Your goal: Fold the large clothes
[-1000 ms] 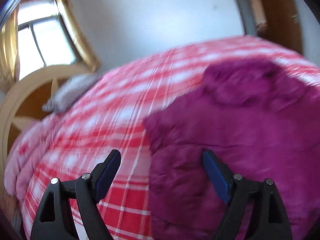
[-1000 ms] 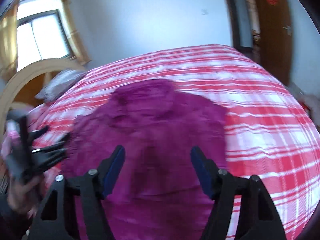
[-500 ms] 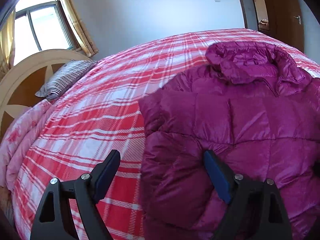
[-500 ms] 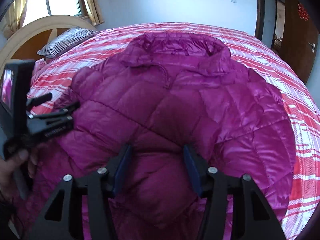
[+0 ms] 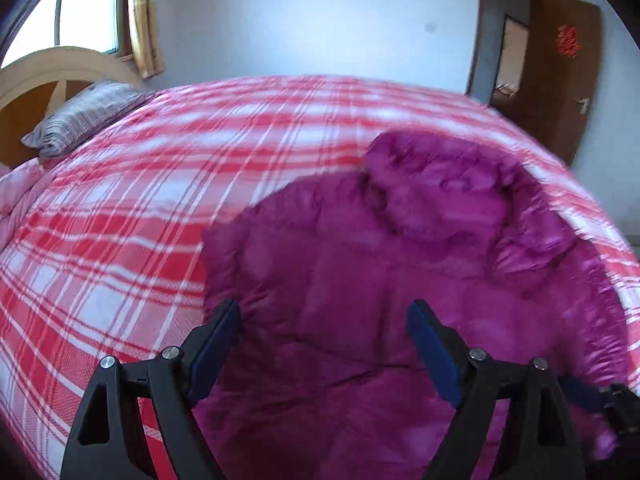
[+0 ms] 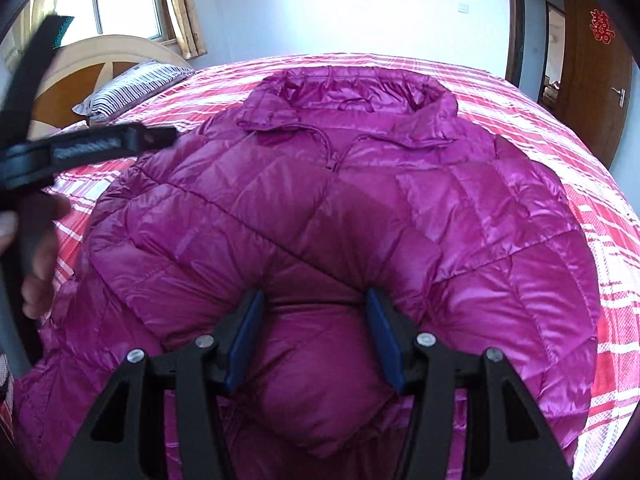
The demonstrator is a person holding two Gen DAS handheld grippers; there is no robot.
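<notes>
A magenta quilted down jacket [image 6: 320, 220] is laid front-up on the red-and-white plaid bedspread [image 5: 140, 220], collar toward the top of the frame and hem toward the bottom edge in the right wrist view. Compared with one second earlier, the right claw [image 6: 316, 320] has been lowered from above the garment onto its lower middle, and its jaws have just been closing; a puffed ridge of the jacket's fabric is now pinched between the blue pads [image 6: 244, 340]. The left claw [image 5: 320, 328] is held spread wide above the jacket's left portion, near its edge at the lower centre of the left wrist view, with nothing gripped; it has shifted slightly further over the garment, and the left wrist view is blurred. In the right wrist view the left claw and the hand [image 6: 36, 248] holding it are seen at the left edge. The new pinch is judged to be the start of a fold; a second grasp by the left claw is probably required before lifting.
</notes>
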